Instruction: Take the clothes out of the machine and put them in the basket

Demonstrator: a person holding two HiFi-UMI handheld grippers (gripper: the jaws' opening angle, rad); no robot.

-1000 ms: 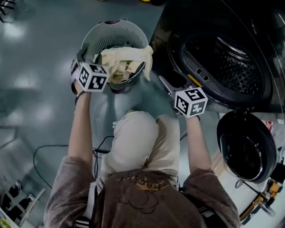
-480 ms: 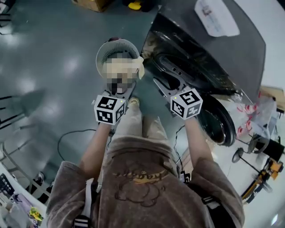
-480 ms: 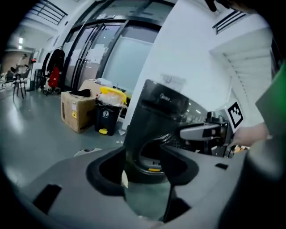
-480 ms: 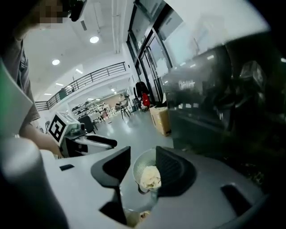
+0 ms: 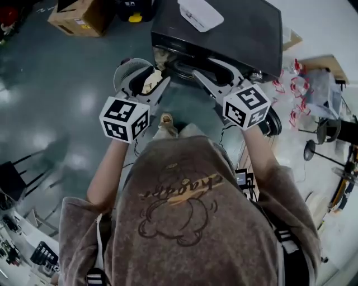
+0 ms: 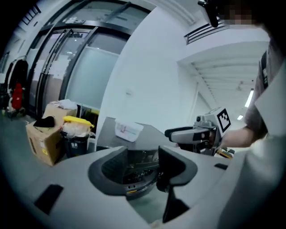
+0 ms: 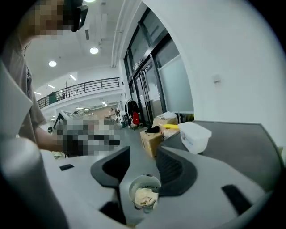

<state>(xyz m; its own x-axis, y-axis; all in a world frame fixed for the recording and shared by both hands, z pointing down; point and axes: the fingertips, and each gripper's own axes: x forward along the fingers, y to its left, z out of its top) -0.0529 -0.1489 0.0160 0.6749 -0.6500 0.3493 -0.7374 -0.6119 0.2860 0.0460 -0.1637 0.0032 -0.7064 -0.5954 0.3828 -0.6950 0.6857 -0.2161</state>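
left tongs (image 6: 141, 166) and right tongs (image 7: 142, 167) both empty, part-open, jaws just been closing; machine (image 5: 224, 31) sits low ahead nearer right tongs, basket (image 5: 124, 67) of clothes (image 7: 144, 197) under left tongs.

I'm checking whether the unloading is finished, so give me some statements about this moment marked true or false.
1. Cream clothes lie in the basket. True.
2. The left gripper holds a garment. False: its jaws, which have just been closing a little, stand apart with nothing between them.
3. A white container sits on top of the machine. True.
4. The cardboard box stands on the machine. False: it stands on the floor, apart from the machine.
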